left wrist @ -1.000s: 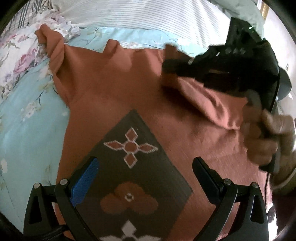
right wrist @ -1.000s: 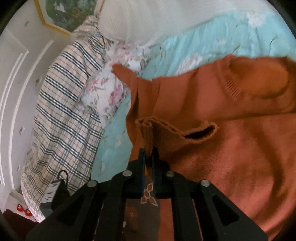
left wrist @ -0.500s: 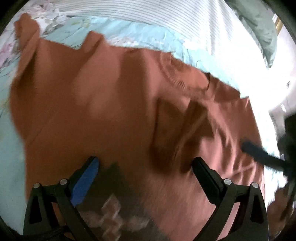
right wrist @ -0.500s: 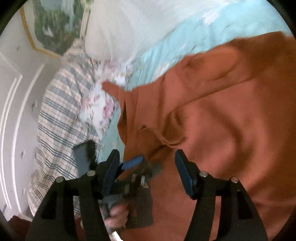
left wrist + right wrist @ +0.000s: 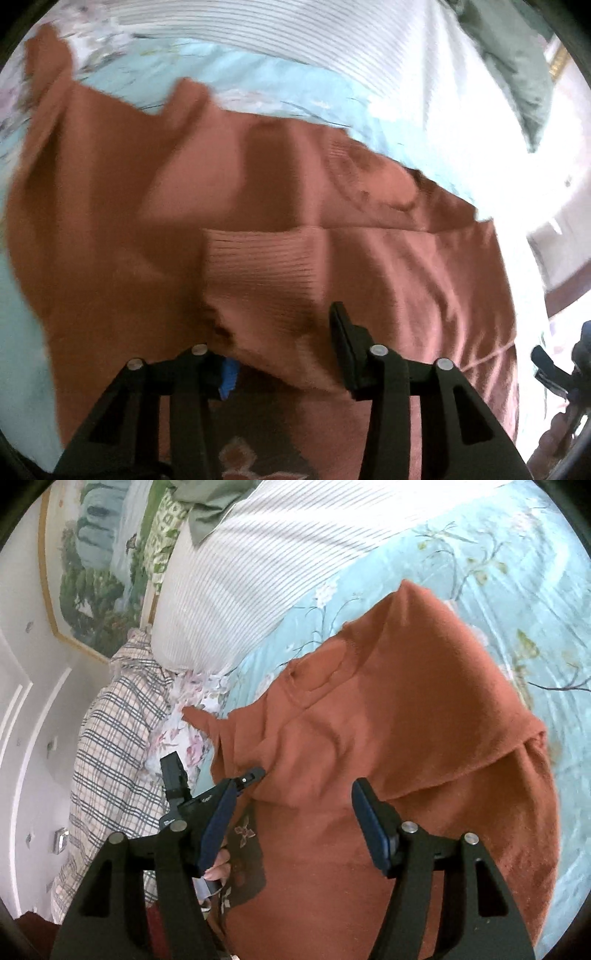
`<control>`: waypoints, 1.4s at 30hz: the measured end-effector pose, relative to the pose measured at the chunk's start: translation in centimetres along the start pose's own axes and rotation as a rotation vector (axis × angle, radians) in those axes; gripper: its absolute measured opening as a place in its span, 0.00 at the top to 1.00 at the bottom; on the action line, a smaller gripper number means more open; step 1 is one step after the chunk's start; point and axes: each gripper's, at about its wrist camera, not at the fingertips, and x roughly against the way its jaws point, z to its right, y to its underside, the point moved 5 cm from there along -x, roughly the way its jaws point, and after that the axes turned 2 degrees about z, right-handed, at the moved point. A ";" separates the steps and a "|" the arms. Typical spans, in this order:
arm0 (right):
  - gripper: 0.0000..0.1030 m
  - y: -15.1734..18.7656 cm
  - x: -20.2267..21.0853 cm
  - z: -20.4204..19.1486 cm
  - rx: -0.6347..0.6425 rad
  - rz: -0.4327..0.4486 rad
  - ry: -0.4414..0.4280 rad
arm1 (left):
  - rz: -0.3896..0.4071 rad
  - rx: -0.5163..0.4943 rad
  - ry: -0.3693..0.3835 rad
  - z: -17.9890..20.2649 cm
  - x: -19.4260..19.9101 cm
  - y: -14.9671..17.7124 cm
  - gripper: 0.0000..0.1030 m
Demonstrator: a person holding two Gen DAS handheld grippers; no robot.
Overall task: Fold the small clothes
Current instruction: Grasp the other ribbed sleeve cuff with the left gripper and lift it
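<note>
1. Up close, in the left wrist view, the left claw [image 5: 284,339] is closing its jaws on the ribbed cuff [image 5: 258,266] of the sweater [image 5: 110,221], folded sleeve cloth bunched between them, likely to carry it across the body.
2. Over in the right wrist view, the right claw [image 5: 295,812] stands wide and empty above the sweater [image 5: 406,738] spread ahead on the bedsheet [image 5: 498,572], seemingly free for another edge.

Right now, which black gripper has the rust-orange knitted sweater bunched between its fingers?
The left gripper: its jaws are closing on the ribbed cuff of the rust-orange knitted sweater. The right gripper stands open, gripping nothing.
</note>
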 end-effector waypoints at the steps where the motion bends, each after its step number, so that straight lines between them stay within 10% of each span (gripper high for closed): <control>1: 0.36 -0.1 0.0 0.1 -0.002 0.003 0.008 | -0.004 -0.020 0.000 0.5 -0.2 0.1 0.95; 7: 0.36 -1.5 2.2 1.0 0.022 0.060 0.095 | 0.151 -0.097 -0.196 -1.3 3.2 -1.4 0.96; 21: 0.39 -8.6 -5.8 9.8 0.080 -0.050 0.375 | 0.122 -0.013 -0.205 -4.3 2.5 -1.2 0.95; 24: 0.91 -8.9 -6.7 10.2 0.093 -0.063 0.387 | 0.118 -0.027 -0.200 -3.6 2.6 -0.7 0.95; 29: 0.93 -10.6 -1.9 9.7 0.124 0.070 0.438 | 0.129 -0.077 -0.106 -0.6 2.7 -1.1 0.95; 39: 0.89 -10.0 -0.3 11.1 0.086 0.097 0.558 | 0.085 -0.114 -0.152 -0.2 -0.1 -0.6 0.95; 42: 0.82 -8.4 -1.0 7.2 0.174 0.077 0.448 | 0.079 -0.097 -0.153 -0.5 -0.2 -0.7 0.95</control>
